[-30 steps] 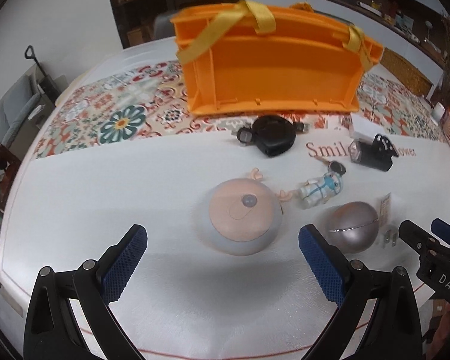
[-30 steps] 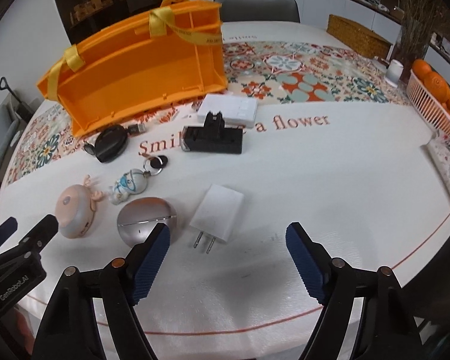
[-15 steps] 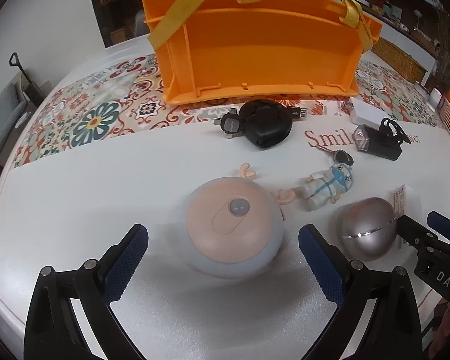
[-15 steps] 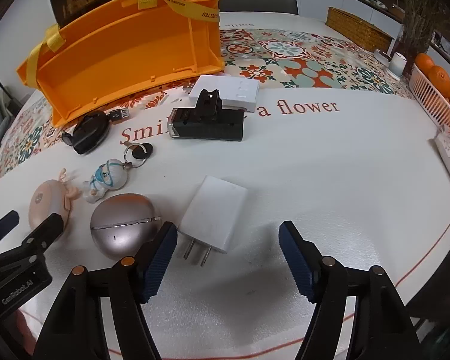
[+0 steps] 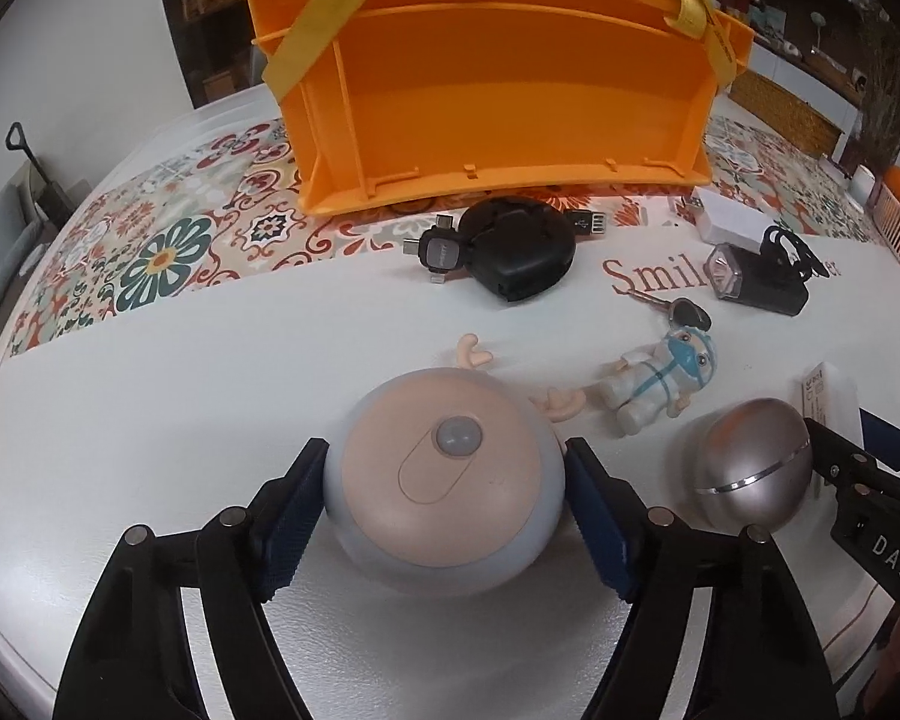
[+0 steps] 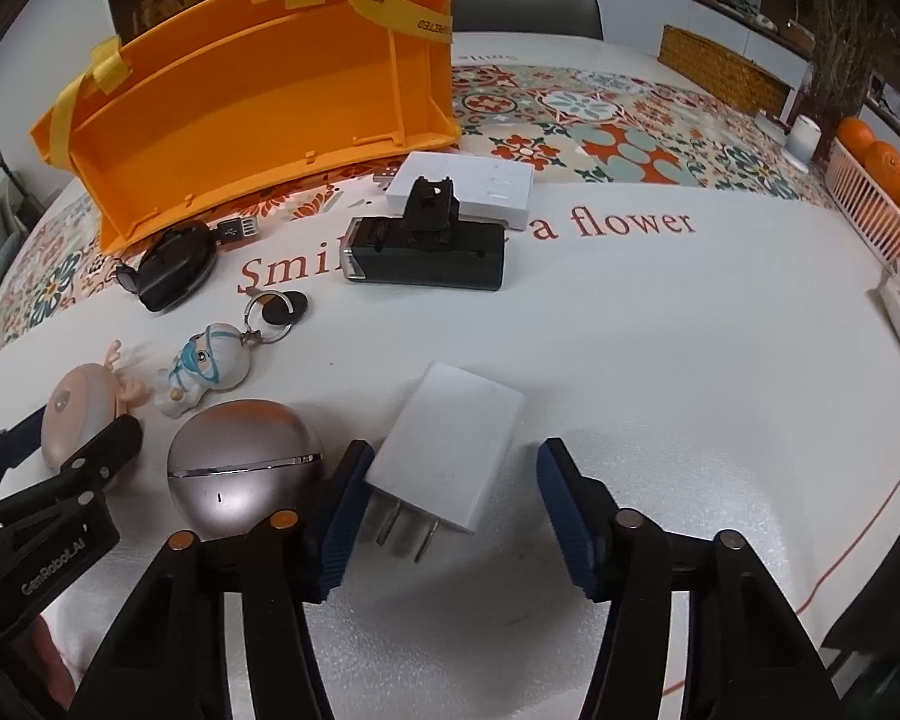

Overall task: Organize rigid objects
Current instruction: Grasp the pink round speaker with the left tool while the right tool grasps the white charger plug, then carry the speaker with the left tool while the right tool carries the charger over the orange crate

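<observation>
Both grippers advanced | left gripper (image 5: 444, 510) straddles dome light (image 5: 444, 480) | white table (image 5: 210, 390)

- Table (image 6: 660, 360): white surface with red lettering, "Smil" and "a flower" legible.
- Patterned runner (image 6: 600, 132): floral tiles in red, teal and orange, laid across the far part of the table.
- White slatted basket (image 6: 870, 204): at the right edge, holding oranges (image 6: 882, 162).
- Small white cup (image 6: 805, 138): beside the basket, near bare dried branches (image 6: 840, 30).
- Woven wicker box (image 6: 720, 69): on the far side of the table.
- Dark chair back (image 6: 528, 6): behind the table.
- Shelving (image 5: 210, 0): dark, stocked, contents too small to identify.
</observation>
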A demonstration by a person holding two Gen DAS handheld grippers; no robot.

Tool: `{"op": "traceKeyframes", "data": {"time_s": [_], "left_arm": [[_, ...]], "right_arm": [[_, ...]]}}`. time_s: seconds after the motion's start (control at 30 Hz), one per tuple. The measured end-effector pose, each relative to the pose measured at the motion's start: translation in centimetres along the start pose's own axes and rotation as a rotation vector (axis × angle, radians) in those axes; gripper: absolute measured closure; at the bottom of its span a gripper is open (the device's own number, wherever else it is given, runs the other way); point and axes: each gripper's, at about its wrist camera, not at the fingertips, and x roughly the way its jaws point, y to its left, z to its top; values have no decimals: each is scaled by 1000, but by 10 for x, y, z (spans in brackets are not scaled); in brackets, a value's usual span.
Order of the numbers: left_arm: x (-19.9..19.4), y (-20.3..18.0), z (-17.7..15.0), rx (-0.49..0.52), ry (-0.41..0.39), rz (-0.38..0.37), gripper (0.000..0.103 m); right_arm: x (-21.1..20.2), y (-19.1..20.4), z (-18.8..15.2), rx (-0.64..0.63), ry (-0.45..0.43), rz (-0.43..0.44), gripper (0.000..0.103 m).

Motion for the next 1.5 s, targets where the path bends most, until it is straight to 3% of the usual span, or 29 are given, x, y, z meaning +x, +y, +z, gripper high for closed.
{"op": "traceKeyframes", "data": {"time_s": [0.27,0.77,1.13,1.5], "left_arm": [[-4,0,-4,-26,-1,2,28],[-54,-7,-6,-91,-59,30,28],[-110,-9,17,-135,-119,29,28],[-135,-3,58,-125,-180,30,28]], "right_arm": [[-2,-7,0,8,-7,32,63],[-35,-17,1,-29,-27,146,64],[-91,-13,27,-92,-94,214,64],[-117,-3,60,-111,-159,252,64]]}}
